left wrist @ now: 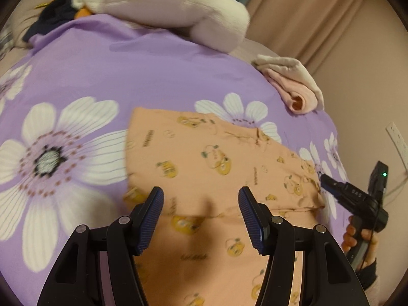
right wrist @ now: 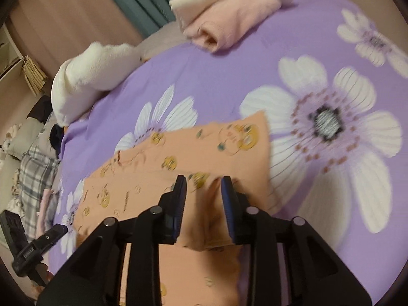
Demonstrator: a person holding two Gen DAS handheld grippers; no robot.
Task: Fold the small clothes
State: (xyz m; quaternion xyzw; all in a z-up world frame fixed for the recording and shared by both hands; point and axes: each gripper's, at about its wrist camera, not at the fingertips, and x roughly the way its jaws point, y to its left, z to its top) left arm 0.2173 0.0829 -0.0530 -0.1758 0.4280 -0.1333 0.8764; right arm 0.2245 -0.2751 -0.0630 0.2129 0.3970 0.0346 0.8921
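A small orange garment with yellow cartoon prints point(left wrist: 204, 168) lies partly folded on a purple flowered bedsheet point(left wrist: 127, 71). My left gripper point(left wrist: 201, 199) is open above the garment's near part, with nothing between its fingers. In the right wrist view the garment point(right wrist: 178, 158) lies under my right gripper point(right wrist: 203, 183), whose fingers stand a little apart with a raised fold of the orange cloth between them. The right gripper also shows in the left wrist view point(left wrist: 321, 178), at the garment's right edge. The left gripper shows in the right wrist view point(right wrist: 61, 229), at the lower left.
A folded pink and cream cloth point(left wrist: 293, 84) lies at the sheet's far right corner. A white plush pillow point(left wrist: 163, 2) lies at the far edge, with a dark garment point(left wrist: 53, 15) beside it. Beige curtains point(left wrist: 318, 12) hang behind. A plaid blanket point(right wrist: 35, 168) lies left of the sheet.
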